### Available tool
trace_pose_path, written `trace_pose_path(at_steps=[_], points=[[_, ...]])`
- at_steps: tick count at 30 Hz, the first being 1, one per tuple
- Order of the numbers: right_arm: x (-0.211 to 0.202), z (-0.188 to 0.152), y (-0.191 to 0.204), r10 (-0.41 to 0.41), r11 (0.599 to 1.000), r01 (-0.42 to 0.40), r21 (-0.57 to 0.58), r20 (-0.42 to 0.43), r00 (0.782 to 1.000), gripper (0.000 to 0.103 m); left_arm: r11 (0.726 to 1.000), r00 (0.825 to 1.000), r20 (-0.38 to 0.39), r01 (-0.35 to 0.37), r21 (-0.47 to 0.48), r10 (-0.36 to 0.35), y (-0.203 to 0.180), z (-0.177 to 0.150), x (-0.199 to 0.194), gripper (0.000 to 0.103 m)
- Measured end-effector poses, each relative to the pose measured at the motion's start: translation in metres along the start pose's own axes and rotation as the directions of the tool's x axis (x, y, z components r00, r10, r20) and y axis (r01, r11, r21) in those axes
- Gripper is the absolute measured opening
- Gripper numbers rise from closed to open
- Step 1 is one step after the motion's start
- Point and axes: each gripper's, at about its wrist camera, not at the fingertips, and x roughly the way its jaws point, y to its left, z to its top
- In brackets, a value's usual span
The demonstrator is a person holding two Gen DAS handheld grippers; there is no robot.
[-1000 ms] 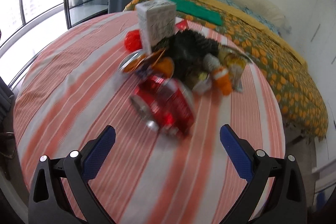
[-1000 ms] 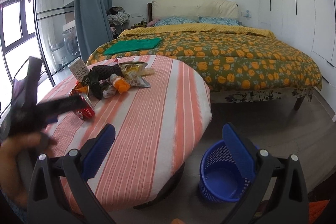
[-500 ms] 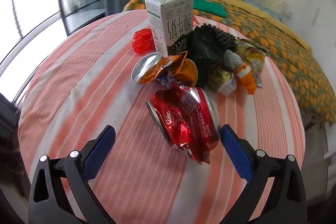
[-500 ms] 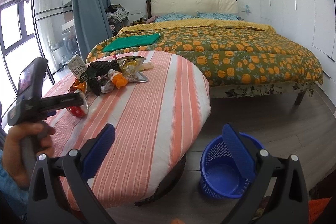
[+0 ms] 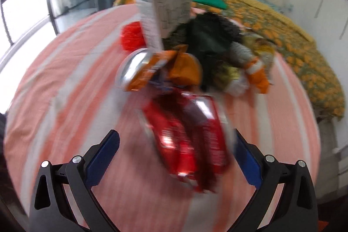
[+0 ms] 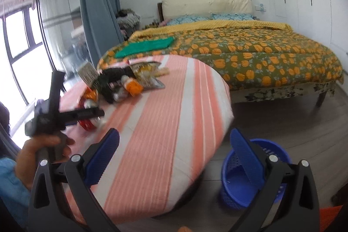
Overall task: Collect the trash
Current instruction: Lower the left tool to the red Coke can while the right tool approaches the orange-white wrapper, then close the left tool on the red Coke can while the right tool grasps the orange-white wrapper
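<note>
Left gripper point(image 5: 176, 151) surges forward, and now the crushed red can point(image 5: 189, 140) sits right between its spread fingers, nearer the right pad, not yet pinched. Right gripper point(image 6: 174, 151) hangs wide apart, blue basket point(image 6: 250, 192) just beyond its right finger, waiting.

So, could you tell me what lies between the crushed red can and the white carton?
In the left wrist view, an orange snack wrapper lies between the crushed red can and the white carton.
</note>
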Motion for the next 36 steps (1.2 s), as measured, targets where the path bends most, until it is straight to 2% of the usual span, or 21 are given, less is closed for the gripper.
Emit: trace_pose_path(at_steps=[3,6,7,8,10,12,13,14,15,16,17,20,24,25,26,27,31,36], points=[[0.010,0.008,0.000,0.027,1.000,-0.027,-0.011,-0.024,0.999,0.098,0.999,0.999,-0.006,0.041,-0.019,-0.041,0.011,0.005,0.000,0.099],[0.032,0.017,0.007,0.037,0.997,-0.042,-0.067,-0.073,0.997,0.098,0.998,0.998,0.010,0.061,0.013,-0.061,0.015,0.009,-0.005,0.098],[0.042,0.021,0.011,0.033,0.994,-0.043,-0.102,-0.096,0.995,0.098,0.997,0.997,0.020,0.079,0.020,-0.079,0.018,0.010,-0.007,0.091],[0.054,0.025,0.015,0.037,0.989,-0.053,-0.137,-0.118,0.992,0.098,0.994,0.994,0.021,0.108,0.029,-0.109,0.019,0.011,-0.009,0.077],[0.081,0.036,0.023,0.090,0.980,-0.116,-0.162,-0.160,0.983,0.098,0.984,0.986,-0.001,0.169,0.048,-0.169,0.024,0.011,-0.011,0.058],[0.109,0.047,0.028,0.187,0.968,-0.218,-0.123,-0.226,0.956,0.098,0.977,0.980,0.004,0.200,0.072,-0.200,0.027,0.009,-0.014,0.053],[0.125,0.054,0.031,0.229,0.961,-0.260,-0.091,-0.263,0.937,0.095,0.973,0.976,0.009,0.214,0.088,-0.216,0.028,0.007,-0.017,0.049],[0.139,0.060,0.033,0.262,0.954,-0.293,-0.066,-0.292,0.920,0.086,0.968,0.973,0.006,0.227,0.105,-0.229,0.030,0.006,-0.019,0.048],[0.154,0.067,0.037,0.286,0.947,-0.317,-0.050,-0.317,0.904,0.079,0.962,0.969,-0.002,0.245,0.119,-0.247,0.035,0.001,-0.023,0.048],[0.166,0.073,0.041,0.292,0.944,-0.326,-0.049,-0.334,0.896,0.068,0.955,0.963,-0.010,0.267,0.132,-0.268,0.038,-0.002,-0.027,0.048],[0.177,0.078,0.047,0.291,0.942,-0.331,-0.061,-0.346,0.892,0.065,0.946,0.957,-0.021,0.290,0.147,-0.291,0.041,-0.004,-0.030,0.048],[0.203,0.089,0.064,0.297,0.928,-0.356,-0.106,-0.364,0.883,0.065,0.918,0.940,-0.055,0.340,0.203,-0.336,0.043,-0.017,-0.039,0.048],[0.230,0.089,0.077,0.310,0.919,-0.379,-0.105,-0.401,0.862,0.064,0.905,0.938,-0.047,0.345,0.249,-0.344,0.041,-0.028,-0.044,0.051],[0.234,0.087,0.078,0.315,0.916,-0.388,-0.101,-0.418,0.852,0.053,0.906,0.938,-0.044,0.343,0.248,-0.343,0.041,-0.029,-0.043,0.052],[0.235,0.085,0.079,0.296,0.921,-0.375,-0.111,-0.428,0.854,0.039,0.907,0.938,-0.043,0.345,0.242,-0.345,0.041,-0.029,-0.041,0.055],[0.235,0.084,0.079,0.285,0.924,-0.366,-0.114,-0.434,0.854,0.036,0.908,0.937,-0.043,0.348,0.235,-0.348,0.041,-0.029,-0.040,0.058],[0.204,0.072,0.071,0.294,0.918,-0.380,-0.114,-0.449,0.844,0.031,0.916,0.939,-0.022,0.340,0.212,-0.344,0.042,-0.031,-0.042,0.073],[0.148,0.046,0.050,0.293,0.919,-0.383,-0.088,-0.495,0.818,0.031,0.929,0.944,-0.010,0.325,0.178,-0.329,0.044,-0.028,-0.039,0.077]])
